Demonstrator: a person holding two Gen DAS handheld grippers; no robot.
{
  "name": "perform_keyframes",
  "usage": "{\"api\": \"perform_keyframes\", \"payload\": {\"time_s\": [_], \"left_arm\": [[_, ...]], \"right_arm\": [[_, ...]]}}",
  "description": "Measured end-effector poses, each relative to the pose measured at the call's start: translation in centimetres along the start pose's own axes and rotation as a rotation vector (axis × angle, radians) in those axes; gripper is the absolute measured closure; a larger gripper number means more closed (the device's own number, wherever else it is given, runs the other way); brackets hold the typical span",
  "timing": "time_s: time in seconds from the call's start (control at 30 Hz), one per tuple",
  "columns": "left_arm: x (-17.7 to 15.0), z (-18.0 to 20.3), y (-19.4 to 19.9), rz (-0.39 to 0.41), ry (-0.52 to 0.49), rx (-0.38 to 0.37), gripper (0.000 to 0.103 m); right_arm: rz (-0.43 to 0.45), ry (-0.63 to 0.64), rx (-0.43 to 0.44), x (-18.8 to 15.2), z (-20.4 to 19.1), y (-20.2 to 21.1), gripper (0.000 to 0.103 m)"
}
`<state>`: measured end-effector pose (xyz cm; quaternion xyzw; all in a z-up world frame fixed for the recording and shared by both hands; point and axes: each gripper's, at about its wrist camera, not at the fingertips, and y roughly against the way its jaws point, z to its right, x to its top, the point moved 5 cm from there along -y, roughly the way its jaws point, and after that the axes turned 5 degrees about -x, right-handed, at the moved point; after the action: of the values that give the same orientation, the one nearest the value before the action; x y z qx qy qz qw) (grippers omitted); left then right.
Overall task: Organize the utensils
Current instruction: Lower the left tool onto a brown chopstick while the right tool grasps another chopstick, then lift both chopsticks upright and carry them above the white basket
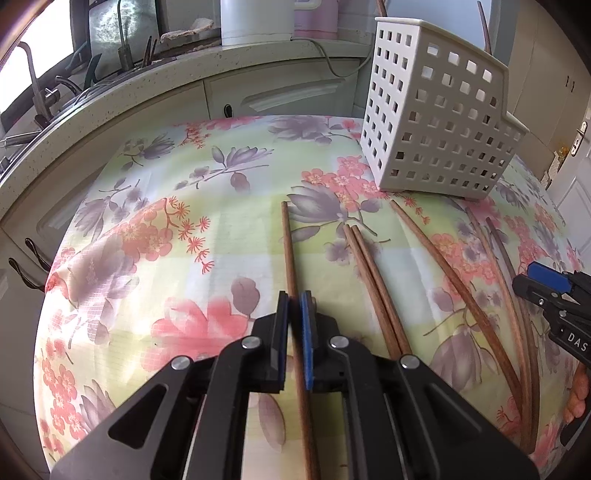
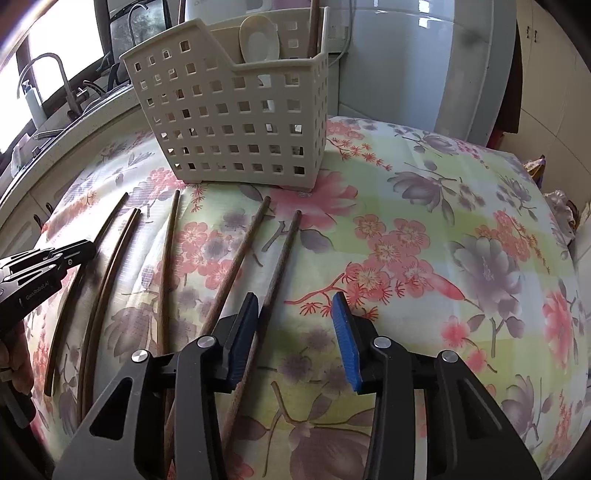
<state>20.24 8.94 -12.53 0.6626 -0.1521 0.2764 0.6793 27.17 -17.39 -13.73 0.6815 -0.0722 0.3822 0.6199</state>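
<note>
Several brown chopsticks lie side by side on the floral tablecloth [image 1: 155, 229]. My left gripper [image 1: 295, 301] is shut on the leftmost chopstick [image 1: 290, 251], which passes between its pads. In the right wrist view that gripper [image 2: 88, 249] shows at the left edge. My right gripper [image 2: 295, 306] is open around the rightmost chopstick [image 2: 282, 258], which lies against its left pad, with a wide gap to the right pad. The right gripper [image 1: 543, 286] also shows at the right edge of the left wrist view. A white perforated utensil basket [image 2: 236, 125] [image 1: 436, 122] stands behind, holding a white spoon [image 2: 258, 40].
Other chopsticks [image 2: 166, 277] [image 1: 373, 291] lie between the two grippers. A kitchen counter with a sink tap [image 2: 59, 70] curves along the left. A white kettle [image 1: 255, 18] stands at the back, and a white appliance [image 2: 424, 66] at the back right.
</note>
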Motion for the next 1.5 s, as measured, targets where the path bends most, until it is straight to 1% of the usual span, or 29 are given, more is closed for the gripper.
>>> {"api": "perform_keyframes", "payload": {"time_s": [0.03,0.13,0.17,0.2,0.27,0.3,0.4,0.5,0.6,0.67,0.8,0.87,1.1,1.3,1.5], "left_arm": [[0.0,0.0,0.0,0.001,-0.002,0.001,0.095],[0.1,0.1,-0.1,0.002,-0.01,0.008,0.095],[0.1,0.1,-0.2,0.003,-0.011,0.008,0.096],[0.2,0.1,-0.2,0.005,-0.014,0.009,0.096],[0.3,0.0,-0.3,0.005,-0.006,0.002,0.096],[0.4,-0.1,-0.3,0.004,0.0,-0.005,0.096],[0.5,-0.4,-0.2,0.003,0.022,-0.026,0.096],[0.7,-0.5,0.3,0.02,0.032,-0.032,0.097],[1.2,-0.7,1.5,0.058,0.04,-0.041,0.097],[1.6,-0.9,2.5,0.086,0.048,-0.043,0.097],[2.3,-0.9,4.8,0.149,0.072,-0.083,0.097],[2.7,-0.9,6.0,0.181,0.077,-0.089,0.097],[3.8,-0.6,10.1,0.276,0.073,-0.096,0.097],[4.6,-0.3,13.1,0.338,0.062,-0.103,0.097],[5.5,0.1,15.0,0.382,0.046,-0.1,0.097]], "right_arm": [[0.007,0.015,-0.014,0.0,-0.2,0.0,0.066],[0.013,0.016,-0.007,0.1,-0.3,-0.1,0.073],[0.018,0.021,-0.002,0.1,-0.4,-0.2,0.077],[0.021,0.027,0.0,0.2,-0.5,-0.2,0.079],[0.022,0.03,0.004,0.2,-0.6,-0.1,0.09],[0.023,0.028,0.005,0.3,-0.6,-0.1,0.092],[0.023,0.016,0.013,0.3,-0.3,-0.1,0.095],[0.028,0.002,0.014,0.3,0.1,0.1,0.096],[0.047,-0.009,0.016,0.5,0.6,0.9,0.096],[0.07,-0.017,0.015,0.8,1.1,1.9,0.096],[0.12,-0.037,0.007,1.6,2.1,4.1,0.096],[0.146,-0.049,0.007,2.0,2.6,5.2,0.096],[0.241,-0.087,0.0,3.4,4.6,9.5,0.096],[0.32,-0.1,-0.009,4.6,5.4,12.8,0.097],[0.355,-0.114,-0.007,5.3,6.2,14.5,0.097]]}}
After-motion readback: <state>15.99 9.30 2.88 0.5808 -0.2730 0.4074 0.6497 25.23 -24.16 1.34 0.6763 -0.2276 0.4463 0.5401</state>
